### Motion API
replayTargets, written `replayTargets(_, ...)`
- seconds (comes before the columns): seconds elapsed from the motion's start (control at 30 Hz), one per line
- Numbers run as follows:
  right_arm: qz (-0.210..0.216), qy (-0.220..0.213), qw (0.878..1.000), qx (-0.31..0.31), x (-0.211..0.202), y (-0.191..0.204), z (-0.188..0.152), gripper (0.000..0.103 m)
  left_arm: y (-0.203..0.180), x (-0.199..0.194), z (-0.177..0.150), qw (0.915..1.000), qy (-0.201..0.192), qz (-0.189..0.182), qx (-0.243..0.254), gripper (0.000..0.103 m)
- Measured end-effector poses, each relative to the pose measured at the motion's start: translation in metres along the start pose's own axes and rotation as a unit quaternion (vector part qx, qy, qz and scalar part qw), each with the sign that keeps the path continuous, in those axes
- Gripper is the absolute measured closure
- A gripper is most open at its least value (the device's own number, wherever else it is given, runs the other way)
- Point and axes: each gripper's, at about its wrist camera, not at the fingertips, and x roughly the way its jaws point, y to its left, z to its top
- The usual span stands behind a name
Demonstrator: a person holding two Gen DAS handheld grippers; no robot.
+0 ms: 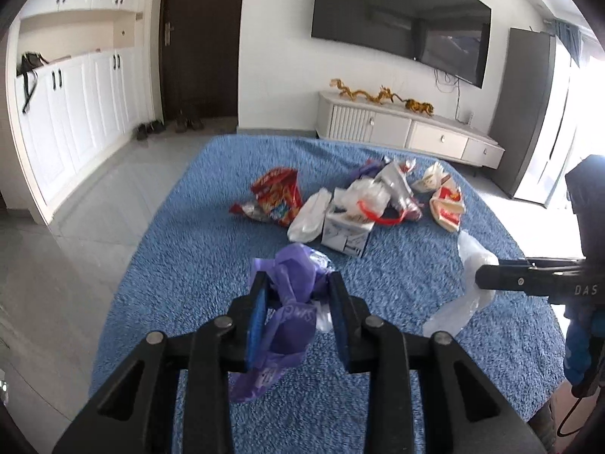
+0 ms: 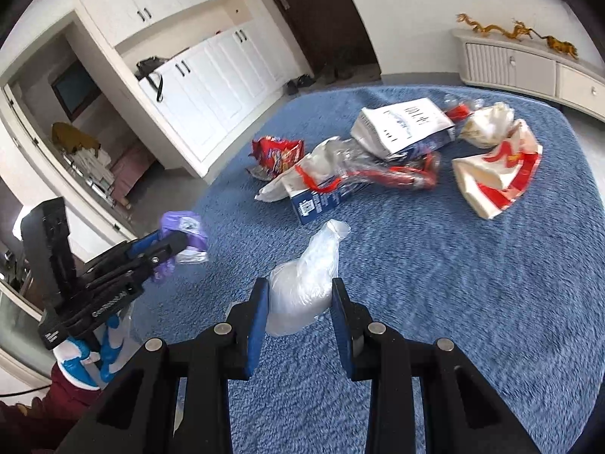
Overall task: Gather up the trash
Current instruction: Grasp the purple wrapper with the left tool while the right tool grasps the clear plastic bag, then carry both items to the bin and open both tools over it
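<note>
My left gripper [image 1: 297, 283] is shut on a crumpled purple plastic bag [image 1: 291, 276] and holds it above the blue rug [image 1: 189, 249]; it also shows in the right wrist view [image 2: 181, 238]. My right gripper [image 2: 300, 295] is shut on a clear white plastic bag [image 2: 306, 283], seen in the left wrist view too [image 1: 469, 283]. A pile of trash lies further on the rug: a red snack bag [image 1: 278, 193], a blue-and-white carton [image 1: 346, 232], a white bag [image 1: 308, 215], clear wrap with red bands [image 2: 363, 174], and a red-and-white paper bag [image 2: 499, 174].
White cupboards [image 1: 75, 113] line the left wall beside a dark door [image 1: 200, 38]. A white TV cabinet [image 1: 408, 132] with golden dragon figures [image 1: 378, 94] stands beyond the rug under a wall TV [image 1: 401, 19]. Shoes [image 1: 170, 126] lie by the door. Grey tile floor surrounds the rug.
</note>
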Motion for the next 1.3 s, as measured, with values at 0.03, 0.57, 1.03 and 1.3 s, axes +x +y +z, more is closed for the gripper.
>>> replayTargets(0.03, -0.002, -0.006, 1.0, 0.004, -0.004, -0.001, -0.001, 0.073, -0.004, -0.007, 0.002, 0.9999, -0.009, 0.005, 0.005, 0.074)
replayTargets(0.57, -0.088, -0.115, 0.988, 0.057, -0.114, -0.068, -0.022, 0.073, -0.086, -0.044, 0.025, 0.9939, -0.066, 0.012, 0.087, 0.074)
replayTargets(1.03, -0.232, -0.188, 0.941, 0.162, -0.205, -0.204, -0.084, 0.073, -0.268, 0.017, 0.057, 0.9741, 0.005, -0.126, 0.188, 0.074)
replayTargets(1.3, -0.33, -0.162, 0.899, 0.239, -0.223, -0.288, -0.142, 0.073, -0.429, 0.087, 0.048, 0.9387, 0.078, -0.22, 0.254, 0.072)
